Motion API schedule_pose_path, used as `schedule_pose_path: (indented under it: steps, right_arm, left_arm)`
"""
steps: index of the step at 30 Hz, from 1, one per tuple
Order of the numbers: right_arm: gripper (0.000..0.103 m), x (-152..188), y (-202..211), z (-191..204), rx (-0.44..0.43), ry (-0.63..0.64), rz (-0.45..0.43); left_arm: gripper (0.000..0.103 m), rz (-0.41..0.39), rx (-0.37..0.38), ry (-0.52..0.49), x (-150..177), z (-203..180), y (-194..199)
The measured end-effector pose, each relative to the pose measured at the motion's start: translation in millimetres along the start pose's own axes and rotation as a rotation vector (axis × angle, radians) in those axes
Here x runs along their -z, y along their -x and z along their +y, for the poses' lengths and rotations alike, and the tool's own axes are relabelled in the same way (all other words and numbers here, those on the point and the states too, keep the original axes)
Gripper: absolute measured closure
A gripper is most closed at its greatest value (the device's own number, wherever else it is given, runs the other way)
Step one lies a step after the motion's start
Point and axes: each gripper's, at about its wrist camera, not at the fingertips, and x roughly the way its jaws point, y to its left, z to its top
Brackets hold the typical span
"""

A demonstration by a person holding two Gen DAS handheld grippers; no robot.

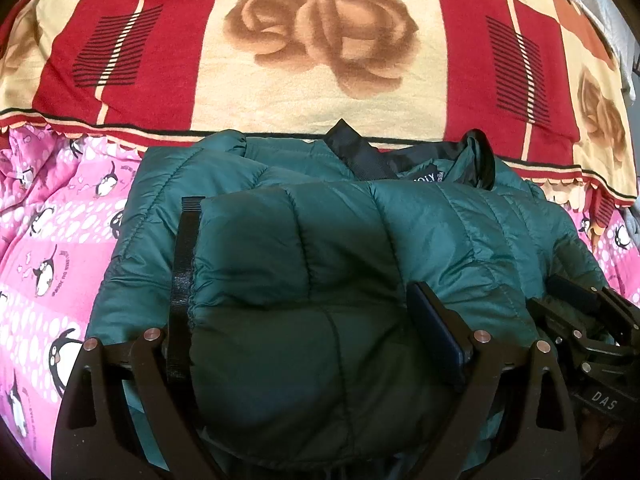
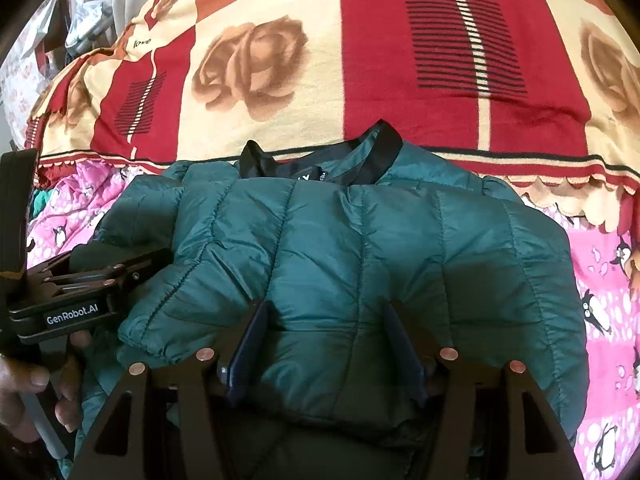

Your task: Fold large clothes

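Note:
A dark green quilted jacket [image 1: 440, 216] lies folded on the bed, its black collar [image 2: 387, 145] at the far side. My left gripper [image 1: 304, 248] stands wide open over the jacket's near left part, with a puffy fold between its fingers [image 1: 185, 264] and no squeeze showing. My right gripper [image 2: 325, 306] is open over the near right part, blue pads [image 2: 245, 344] on either side of a padded panel [image 2: 360, 240]. Each tool shows in the other's view: the right one [image 1: 580, 320], and the left one [image 2: 100, 276] held by a hand [image 2: 32, 384].
The jacket rests on a pink penguin-print sheet [image 1: 48, 240] [image 2: 612, 300]. Beyond it lies a red and cream blanket with rose prints [image 1: 320, 100] [image 2: 360, 80]. Clutter and a curtain stand past the bed's far left corner [image 2: 80, 20].

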Motion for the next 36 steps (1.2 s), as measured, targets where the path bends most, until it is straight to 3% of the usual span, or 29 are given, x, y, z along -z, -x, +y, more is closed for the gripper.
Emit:
schedule_pose_path:
  steps: [6, 9, 14, 17, 21, 25, 30, 33, 36]
  right_arm:
    - [0.04, 1, 0, 2, 0.024, 0.011, -0.004]
    - [0.04, -2, 5, 0, 0.02, 0.006, -0.003]
    - [0.04, -1, 66, -15, 0.025, -0.037, -0.097]
    - [0.04, 22, 106, -25, 0.059, -0.01, -0.11]
    - [0.04, 74, 151, -40, 0.142, 0.009, -0.102]
    - [0.04, 125, 192, -56, 0.131, -0.037, -0.114]
    - [0.028, 188, 215, -71, 0.163, -0.094, -0.128]
    - [0.028, 194, 206, -68, 0.173, -0.109, -0.08]
    - [0.028, 187, 208, -46, 0.265, 0.022, -0.132]
  left_arm:
    - [0.009, -0.005, -0.039, -0.029, 0, -6, 0]
    - [0.009, -0.014, 0.009, -0.003, -2, 1, 7]
    - [0.01, -0.074, 0.052, -0.023, -7, 18, 50]
    - [0.009, -0.135, 0.041, -0.059, 1, 43, 91]
    - [0.009, -0.131, 0.013, -0.049, 28, 99, 137]
    - [0.009, -0.095, -0.017, -0.021, 75, 143, 167]
    - [0.01, -0.081, 0.008, 0.112, 133, 168, 195]
    - [0.009, -0.102, 0.008, 0.15, 156, 168, 209]
    - [0.009, -0.111, -0.024, 0.165, 175, 171, 216]
